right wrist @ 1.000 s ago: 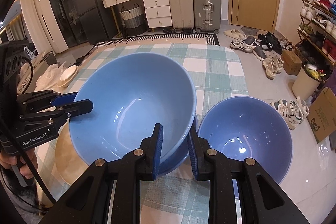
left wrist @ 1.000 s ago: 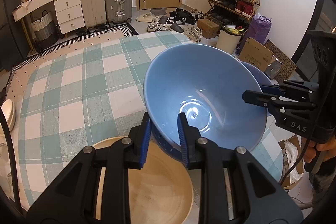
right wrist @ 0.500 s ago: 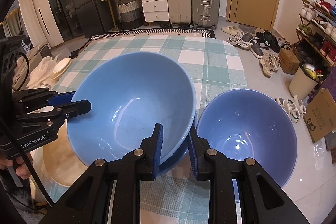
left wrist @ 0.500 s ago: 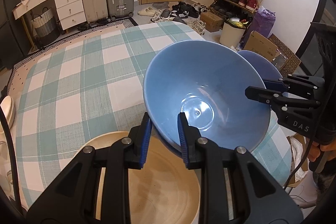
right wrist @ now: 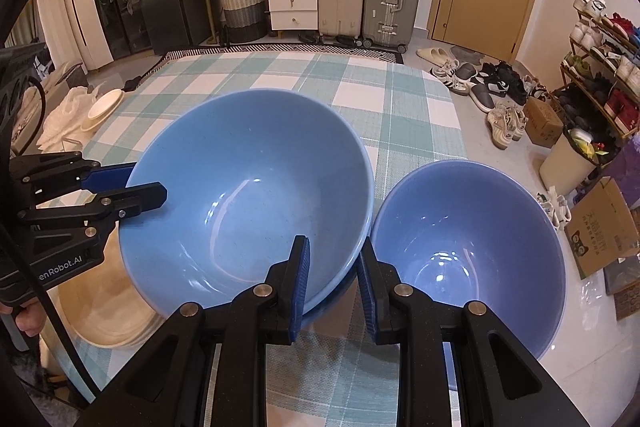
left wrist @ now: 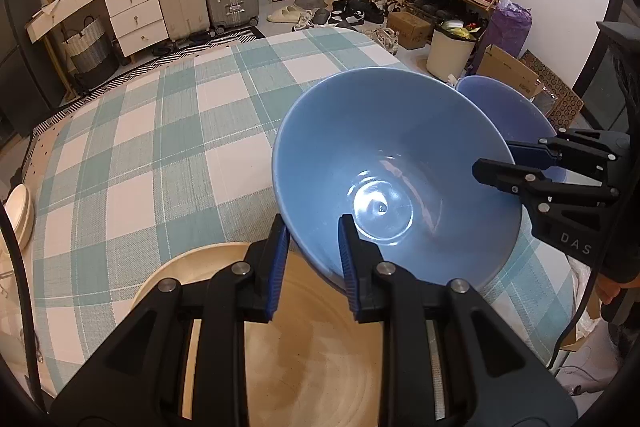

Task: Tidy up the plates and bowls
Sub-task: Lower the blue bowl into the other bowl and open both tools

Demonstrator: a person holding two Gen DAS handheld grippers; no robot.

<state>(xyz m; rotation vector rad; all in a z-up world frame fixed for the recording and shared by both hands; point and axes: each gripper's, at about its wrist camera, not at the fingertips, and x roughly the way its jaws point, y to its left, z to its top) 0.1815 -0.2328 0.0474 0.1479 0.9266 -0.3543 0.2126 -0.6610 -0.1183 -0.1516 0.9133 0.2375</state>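
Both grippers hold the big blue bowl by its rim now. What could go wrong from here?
1. The left gripper and right gripper pinch only the thin rim of the large blue bowl, so it might slip or tilt.
2. The smaller blue bowl sits very close beside it, near the table edge; a knock may push it off.
3. The beige plate lies beneath the left side; a drop could chip both.
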